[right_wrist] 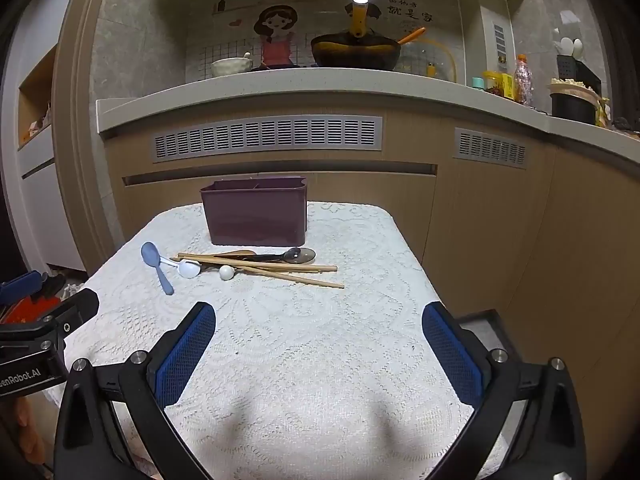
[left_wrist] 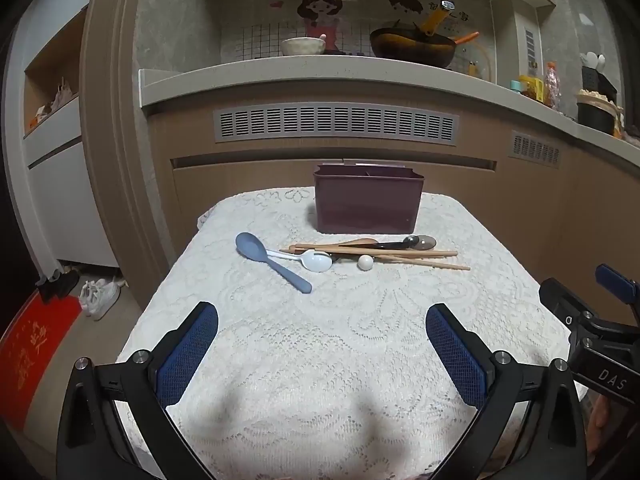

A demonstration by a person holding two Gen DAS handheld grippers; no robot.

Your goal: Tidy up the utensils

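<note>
Step in hand: nothing is picked up yet; judging by the layout, the first move is to choose one utensil from the pile and carry it to the maroon holder (left_wrist: 368,200).
Left gripper (left_wrist: 322,354): jaws spread wide, nothing between them, hovering over the near part of the tabletop (left_wrist: 320,360).
Right gripper (right_wrist: 318,354): likewise wide apart and empty, over the near edge, beside the left one.
Holder: stands at the far edge of the tabletop, upright, with inner dividers visible at its rim; which compartment suits which utensil cannot be told.
Utensils: they lie in a cluster just in front of the holder.
Blue spoon (left_wrist: 268,258): toward the left edge, handle pointing to the near side, free except where the white spoon (left_wrist: 314,260) touches it.
Chopsticks (left_wrist: 384,255): crossed over a dark spoon (left_wrist: 404,244) and a wooden one (left_wrist: 356,242); a small white ball (left_wrist: 365,262) sits against them.
Best first pick: probably the blue spoon with the left gripper, gripping mid-handle across its width.
Caution: thin handles on lace cloth may slip or snag; lifting chopsticks first could drag the spoons beneath.
</note>
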